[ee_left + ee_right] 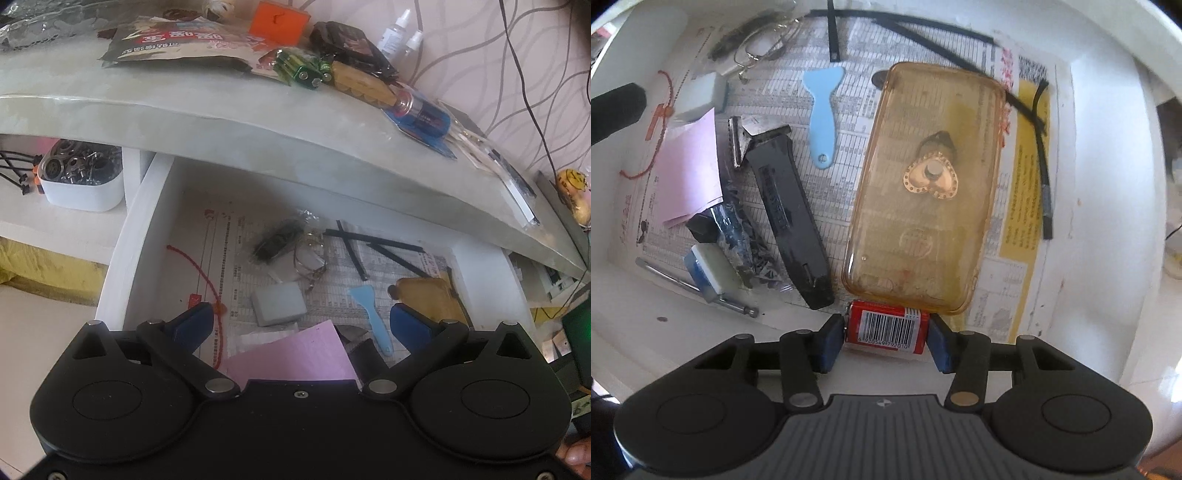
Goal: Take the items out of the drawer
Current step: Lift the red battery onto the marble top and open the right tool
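The white drawer (125, 251) stands pulled out and is lined with newspaper. Looking straight down into it, my right gripper (886, 334) is shut on a red 9-volt battery (886, 325) with a barcode label; both blue pads touch its ends, just below the amber phone case (923, 192). My left gripper (301, 317) hovers open over the drawer's front, nothing between its fingers. In the drawer also lie a blue scraper (823, 114), a black trimmer (790, 214), pink paper (690, 166), a white block (279, 304), a red cord (207, 280) and black strips (1043, 158).
The pale tabletop (221, 110) overhangs the drawer's back and carries green batteries (299, 68), a snack packet (177, 40), an orange box (277, 18), dropper bottles (397, 31) and a blue pack (424, 114). A white bin of metal parts (81, 177) sits on the shelf at left.
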Demonstrator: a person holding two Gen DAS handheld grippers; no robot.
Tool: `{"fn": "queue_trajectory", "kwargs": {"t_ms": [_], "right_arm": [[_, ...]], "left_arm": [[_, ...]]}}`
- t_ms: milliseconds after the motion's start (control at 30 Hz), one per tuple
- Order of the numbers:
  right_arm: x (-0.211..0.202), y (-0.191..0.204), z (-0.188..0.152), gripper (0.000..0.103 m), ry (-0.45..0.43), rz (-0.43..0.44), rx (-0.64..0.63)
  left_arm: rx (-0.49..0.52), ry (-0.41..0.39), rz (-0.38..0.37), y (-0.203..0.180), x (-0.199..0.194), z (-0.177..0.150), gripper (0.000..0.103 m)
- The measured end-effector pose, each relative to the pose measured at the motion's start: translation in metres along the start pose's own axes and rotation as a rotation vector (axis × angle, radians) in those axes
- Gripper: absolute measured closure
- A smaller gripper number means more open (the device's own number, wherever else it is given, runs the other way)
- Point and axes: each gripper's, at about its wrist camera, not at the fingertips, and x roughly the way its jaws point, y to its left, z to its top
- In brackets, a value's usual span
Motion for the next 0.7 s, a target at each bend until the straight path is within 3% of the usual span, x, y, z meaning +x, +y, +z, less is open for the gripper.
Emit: {"fn": "queue_trajectory", "kwargs": {"t_ms": [267,367,500,700], "right_arm": [[-0.025,0.000,-0.006,0.051,-0.110,-0.020,-0.057],[-0.043,-0.021,0.002,0.051,-0.174,0.001,-0.064],[-0.073,-0.029,0.016,0.051,-0.321,0.048,-0.073],[-0.142,-0.026,0.050,0.051,-0.611,0.099,-0.145]], "left_arm": [[0.014,-0.001,0.008,-0.002,0.000,0.000,0.000],[0.011,-0.004,0.012,-0.003,0.000,0.000,0.000],[0.008,-0.007,0.019,-0.003,0.001,0.000,0.000],[0.002,-0.008,0.025,-0.003,0.001,0.000,0.000]]}}
